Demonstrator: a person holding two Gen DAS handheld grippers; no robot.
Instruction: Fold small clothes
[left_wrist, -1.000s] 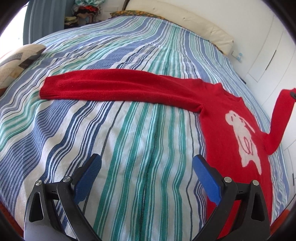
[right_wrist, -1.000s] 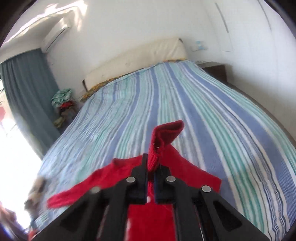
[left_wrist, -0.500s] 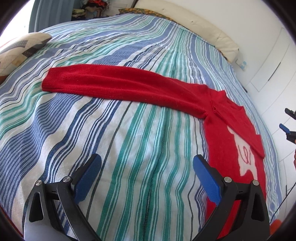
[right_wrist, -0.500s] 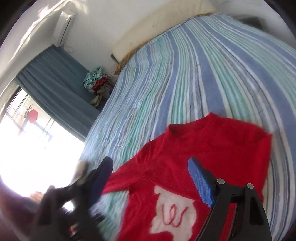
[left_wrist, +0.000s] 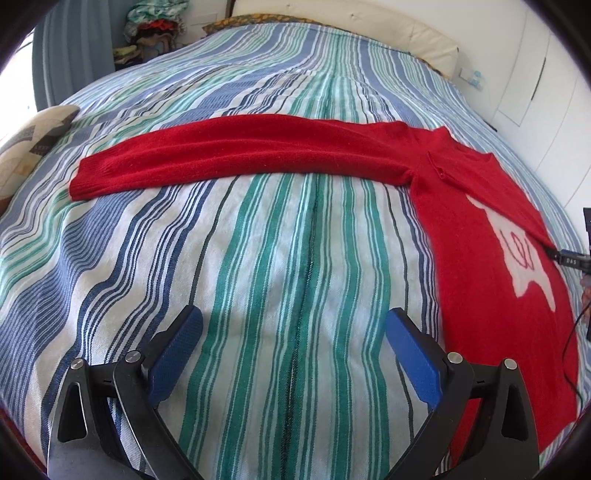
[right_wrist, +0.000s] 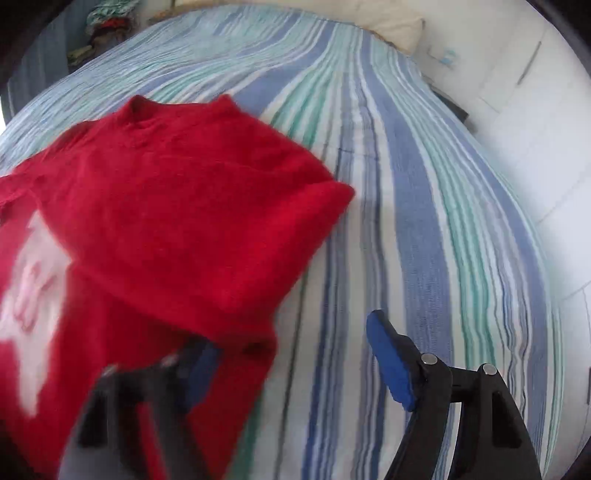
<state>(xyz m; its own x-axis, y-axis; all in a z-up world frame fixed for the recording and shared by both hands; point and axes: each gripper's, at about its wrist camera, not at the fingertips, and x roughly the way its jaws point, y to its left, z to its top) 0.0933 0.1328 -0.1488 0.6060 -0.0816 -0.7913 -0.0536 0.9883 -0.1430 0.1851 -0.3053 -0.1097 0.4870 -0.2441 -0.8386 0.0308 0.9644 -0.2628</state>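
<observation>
A small red sweater (left_wrist: 480, 236) with a white animal figure lies on the striped bedspread (left_wrist: 280, 258). One long sleeve (left_wrist: 240, 151) stretches flat to the left. In the right wrist view the other sleeve lies folded across the sweater's chest (right_wrist: 192, 221). My left gripper (left_wrist: 290, 341) is open and empty above bare bedspread, short of the long sleeve. My right gripper (right_wrist: 291, 350) is open and empty at the sweater's right edge; its left finger is blurred over the red cloth.
A patterned cushion (left_wrist: 33, 144) lies at the left edge of the bed. A cream pillow (left_wrist: 369, 33) lies at the head. A pile of clothes (left_wrist: 151, 29) and a blue curtain stand beyond the bed. White cupboard doors (left_wrist: 535, 74) are to the right.
My right gripper held the right sleeve up, laid it across the chest, opened and let go. My left gripper stayed open and drifted slightly.
</observation>
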